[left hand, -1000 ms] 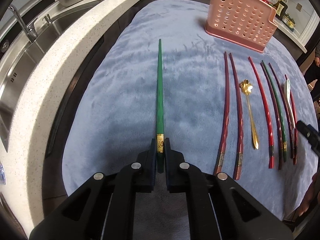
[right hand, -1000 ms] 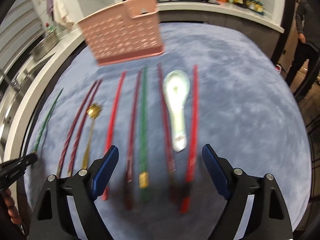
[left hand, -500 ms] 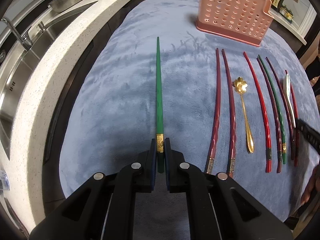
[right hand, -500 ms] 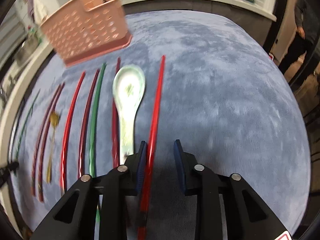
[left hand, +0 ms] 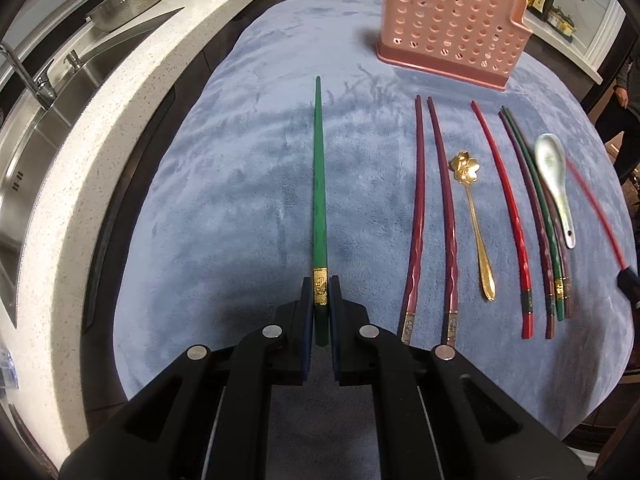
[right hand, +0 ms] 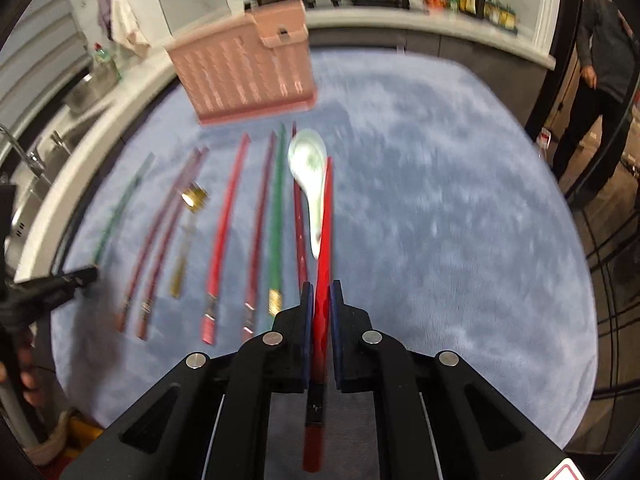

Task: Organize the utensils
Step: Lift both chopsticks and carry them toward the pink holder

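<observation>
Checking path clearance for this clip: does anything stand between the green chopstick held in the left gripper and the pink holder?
Nothing visible does. The left gripper is shut on the green chopstick, and only bare blue cloth lies between its tip and the pink holder. The other utensils lie off to the right.

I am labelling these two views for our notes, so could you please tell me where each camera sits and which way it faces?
Left wrist: on the left tongs, looking steeply down along a green chopstick they clamp, towards the pink perforated plastic basket; only the tongs show.
Right wrist: on the right tongs, just closed on a bright red chopstick; fingers at left edge.
Shared: basket, white ceramic spoon, blue fleece cloth.
</observation>
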Motion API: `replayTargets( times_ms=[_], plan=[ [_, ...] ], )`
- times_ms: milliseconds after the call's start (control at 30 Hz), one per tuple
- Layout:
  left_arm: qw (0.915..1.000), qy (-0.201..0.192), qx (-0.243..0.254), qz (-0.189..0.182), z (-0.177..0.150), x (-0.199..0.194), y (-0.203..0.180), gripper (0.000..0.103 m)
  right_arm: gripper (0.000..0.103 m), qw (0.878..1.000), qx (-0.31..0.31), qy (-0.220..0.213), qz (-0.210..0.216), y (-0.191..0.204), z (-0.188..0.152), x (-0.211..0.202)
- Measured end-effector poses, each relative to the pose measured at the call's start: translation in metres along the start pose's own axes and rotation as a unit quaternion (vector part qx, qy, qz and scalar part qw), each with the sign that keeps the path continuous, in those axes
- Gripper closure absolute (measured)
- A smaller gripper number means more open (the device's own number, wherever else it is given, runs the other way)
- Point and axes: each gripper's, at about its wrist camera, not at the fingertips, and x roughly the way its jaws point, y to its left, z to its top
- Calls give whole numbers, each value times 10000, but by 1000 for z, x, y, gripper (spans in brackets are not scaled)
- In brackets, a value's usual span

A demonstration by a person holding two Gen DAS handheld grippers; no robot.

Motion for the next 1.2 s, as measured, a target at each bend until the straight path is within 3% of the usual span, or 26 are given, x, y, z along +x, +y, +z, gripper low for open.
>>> replayTargets(
  times_ms=[167, 367, 600, 867, 1200],
  plan=[
    [9998, -167, -34, -73, 3, -11, 7, 96, 96, 9985, -138, -529, -78, 16, 21, -23],
    [9995, -272, -92, -118, 7, -21, 15, 96, 96, 9962, -465, -686, 277, 46, 33, -35],
    [9992, -353, -170, -118, 10, -27, 23, 96, 96, 9884, -958, -38, 1174, 96, 28, -9],
    [9993, -286, -208, -98, 13, -23, 28, 96, 96, 9798, -1104, 514, 1584, 112, 21, 16],
    [9989, -376, -283, -7, 19, -27, 33, 96, 96, 9766, -977, 562, 1834, 111, 35, 31]
  ],
)
